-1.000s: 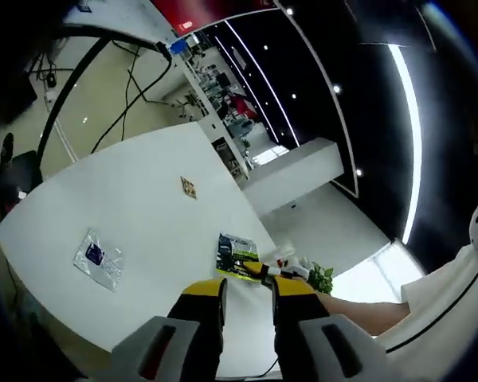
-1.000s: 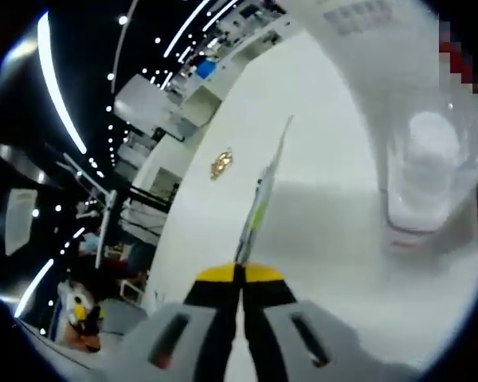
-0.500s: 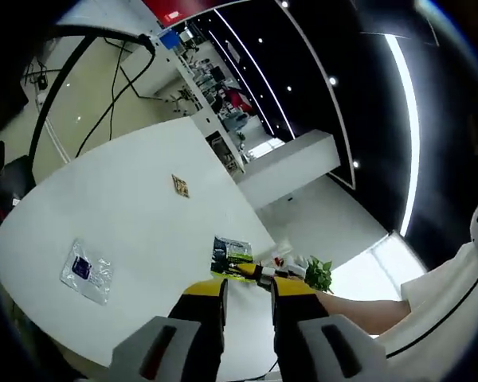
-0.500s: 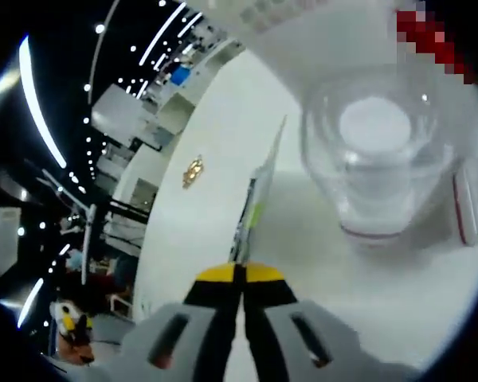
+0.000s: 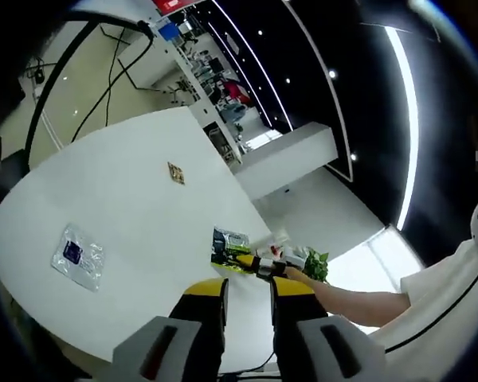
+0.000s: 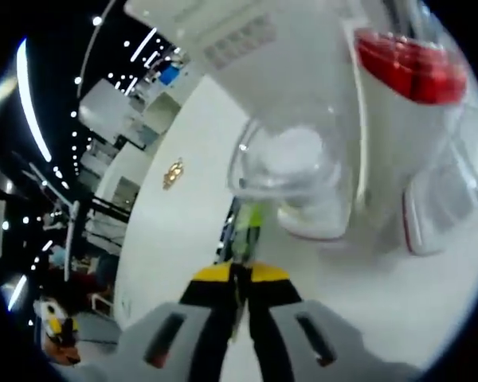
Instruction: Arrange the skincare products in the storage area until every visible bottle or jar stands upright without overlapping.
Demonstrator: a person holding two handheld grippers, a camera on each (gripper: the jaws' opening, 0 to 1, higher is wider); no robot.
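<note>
Between the right claw (image 6: 240, 280) jaws, a green sachet (image 6: 247, 227); left claw (image 5: 248, 293) empty.

Left gripper (image 5: 247, 290) hangs above the tabletop's near edge, jaws parted with nothing between them. Right gripper (image 6: 239, 278) has its yellow-tipped jaws pinched together on a thin sachet (image 6: 245, 231), bare forearm (image 5: 354, 301) stretched out behind it.

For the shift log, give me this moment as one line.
left gripper: open, empty | right gripper: shut on green sachet | clear jar: close ahead | clear pouch: flat on table
</note>
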